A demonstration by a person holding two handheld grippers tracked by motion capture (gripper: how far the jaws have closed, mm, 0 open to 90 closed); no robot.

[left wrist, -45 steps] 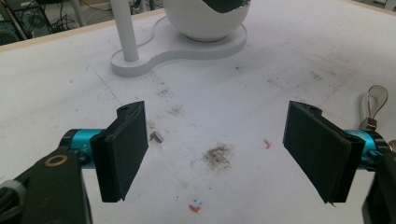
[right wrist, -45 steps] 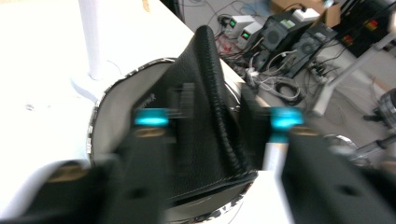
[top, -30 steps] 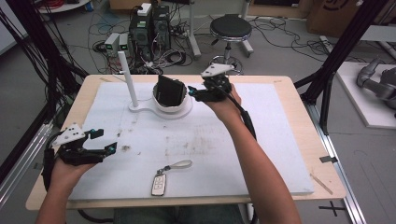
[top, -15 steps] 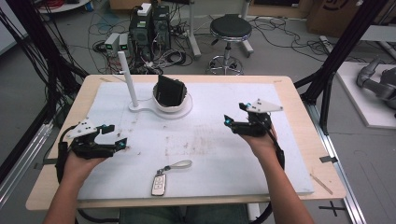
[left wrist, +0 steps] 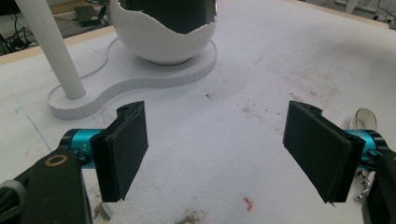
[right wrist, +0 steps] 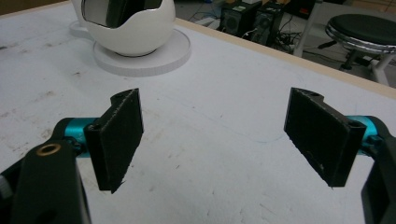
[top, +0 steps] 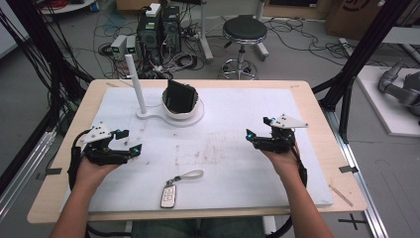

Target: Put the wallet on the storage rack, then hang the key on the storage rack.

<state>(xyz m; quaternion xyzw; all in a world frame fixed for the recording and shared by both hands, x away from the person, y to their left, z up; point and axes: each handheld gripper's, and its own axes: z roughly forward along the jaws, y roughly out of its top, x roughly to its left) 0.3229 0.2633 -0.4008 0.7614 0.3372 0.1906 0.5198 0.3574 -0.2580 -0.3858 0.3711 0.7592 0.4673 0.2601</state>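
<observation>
A white bowl-shaped holder (top: 182,105) on a white base stands at the back middle of the mat, with a black wallet-like object (top: 178,95) upright inside it. The holder (left wrist: 163,37) (right wrist: 128,32) lies ahead of both grippers. A car key fob (top: 168,195) with a grey strap lies near the front edge. My left gripper (top: 128,141) (left wrist: 215,154) hovers at the left of the mat, open and empty. My right gripper (top: 257,128) (right wrist: 215,140) is at the right, also open with nothing between its jaws.
A white post (top: 135,83) (left wrist: 55,51) rises from the holder's base at its left. The white mat (top: 223,148) covers a wooden table (top: 317,99). Behind the table are a stool (top: 242,29), computers and cables on the floor.
My right gripper has drawn back from the holder to the right side of the mat, leaving the black object in the holder. My left gripper shifted slightly right.
</observation>
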